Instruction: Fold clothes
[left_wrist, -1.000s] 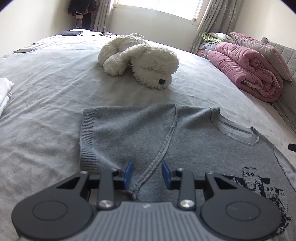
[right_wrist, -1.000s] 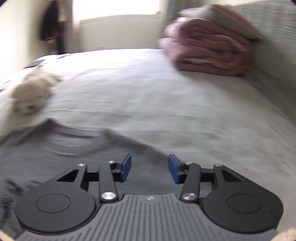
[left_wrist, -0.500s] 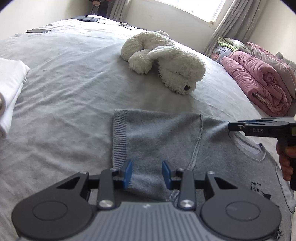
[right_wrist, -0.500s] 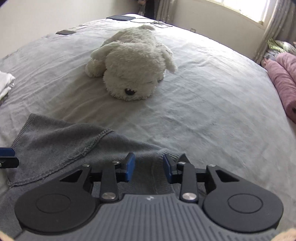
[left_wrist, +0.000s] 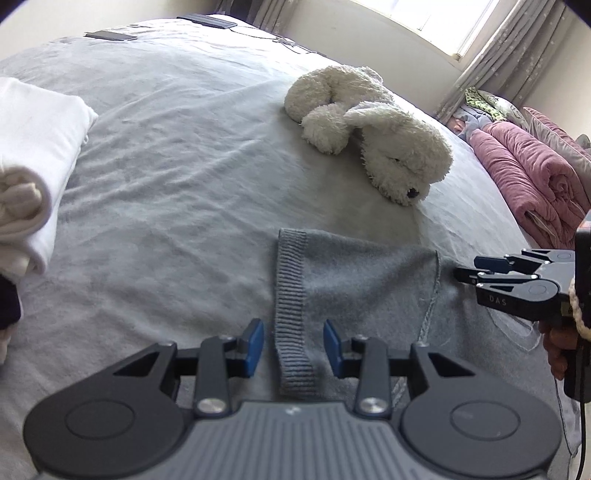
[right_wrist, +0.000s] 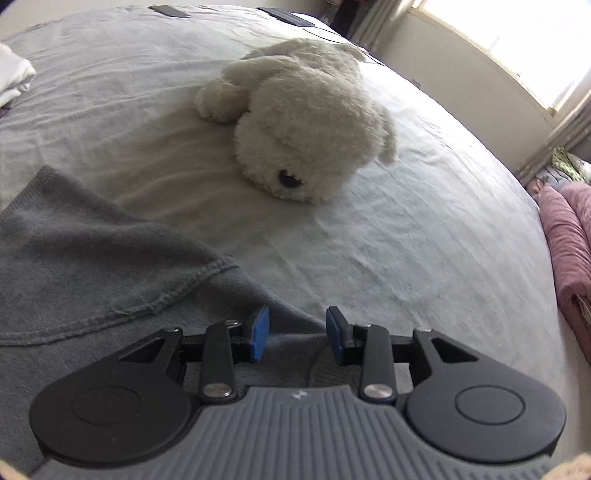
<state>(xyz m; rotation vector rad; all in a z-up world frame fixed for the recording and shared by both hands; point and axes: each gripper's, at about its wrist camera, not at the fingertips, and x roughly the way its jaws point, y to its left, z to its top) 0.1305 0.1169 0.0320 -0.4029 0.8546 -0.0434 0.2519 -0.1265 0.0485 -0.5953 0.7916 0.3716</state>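
A grey knit sweater (left_wrist: 362, 273) lies flat on the bed, one sleeve folded across its body, the ribbed cuff (left_wrist: 291, 306) pointing toward me. My left gripper (left_wrist: 293, 345) stands open, its blue pads on either side of that cuff's near end. In the right wrist view the sweater (right_wrist: 92, 258) fills the lower left. My right gripper (right_wrist: 297, 334) is open over the sweater's far edge near the shoulder. The left wrist view shows that right gripper (left_wrist: 476, 269) from the side, held by a hand (left_wrist: 557, 347).
A white plush dog (left_wrist: 373, 136) (right_wrist: 303, 129) lies on the bed beyond the sweater. Folded white clothes (left_wrist: 29, 170) sit at the left. A rolled pink quilt (left_wrist: 532, 184) lies at the right. Dark flat devices (left_wrist: 110, 36) rest at the far end.
Both grippers have shifted left along the sweater. The left one went from the sleeve seam to the ribbed cuff. The right gripper swung left and now sits at the sweater's far edge.
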